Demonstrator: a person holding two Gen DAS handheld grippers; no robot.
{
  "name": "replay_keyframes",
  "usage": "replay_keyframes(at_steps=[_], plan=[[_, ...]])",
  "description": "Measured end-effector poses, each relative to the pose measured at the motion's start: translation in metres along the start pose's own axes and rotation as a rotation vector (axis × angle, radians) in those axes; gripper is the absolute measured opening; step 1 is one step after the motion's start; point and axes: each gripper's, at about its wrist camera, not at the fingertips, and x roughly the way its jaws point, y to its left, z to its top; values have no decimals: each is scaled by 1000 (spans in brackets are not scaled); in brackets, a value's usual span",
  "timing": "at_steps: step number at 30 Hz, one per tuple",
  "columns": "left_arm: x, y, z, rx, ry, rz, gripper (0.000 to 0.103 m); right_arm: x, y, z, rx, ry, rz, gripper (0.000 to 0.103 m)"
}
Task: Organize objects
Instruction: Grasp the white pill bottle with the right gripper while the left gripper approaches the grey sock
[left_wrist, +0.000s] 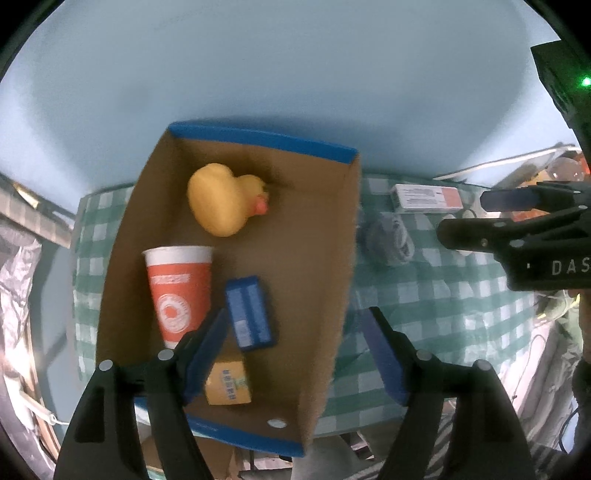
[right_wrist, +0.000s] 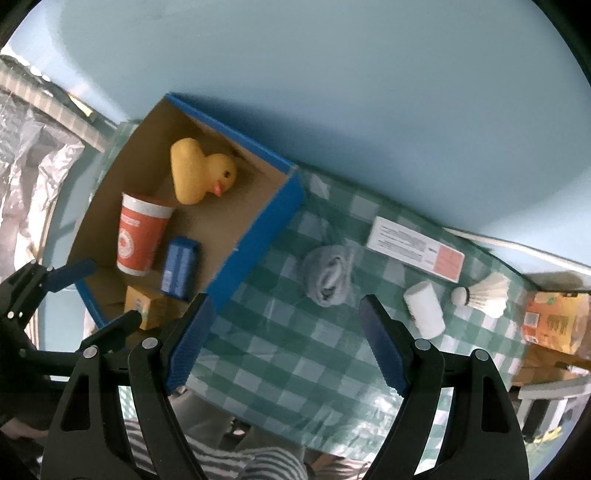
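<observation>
On the table a box sits at nine o'clock. Inside it, the duck lies at twelve, the cup at nine, a pack just at the cup's three, and a carton at six. Outside, at the box's three, lies a rolled cloth; further toward three come a flat packet, a bottle and a shuttlecock.

Both tools are black plastic with ribbed blue pads on the fingers and round silver screw heads along the arms. On the right gripper, seen from the left gripper, white letters read "DAS". Striped grey-and-white clothing shows at the near edge.
</observation>
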Motion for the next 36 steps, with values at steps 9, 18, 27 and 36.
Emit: replay_keyframes(at_steps=[9, 18, 27, 36], plan=[[6, -43, 12, 62, 3, -8, 77, -2, -42, -14, 53, 6, -21, 81], [19, -94, 28, 158, 19, -38, 80, 5, -95, -37, 116, 30, -52, 81], [50, -130, 45, 195, 33, -29, 84, 21, -143, -64, 131, 37, -61, 81], [96, -132, 57, 135, 88, -33, 85, 59, -166, -68, 45, 33, -82, 81]])
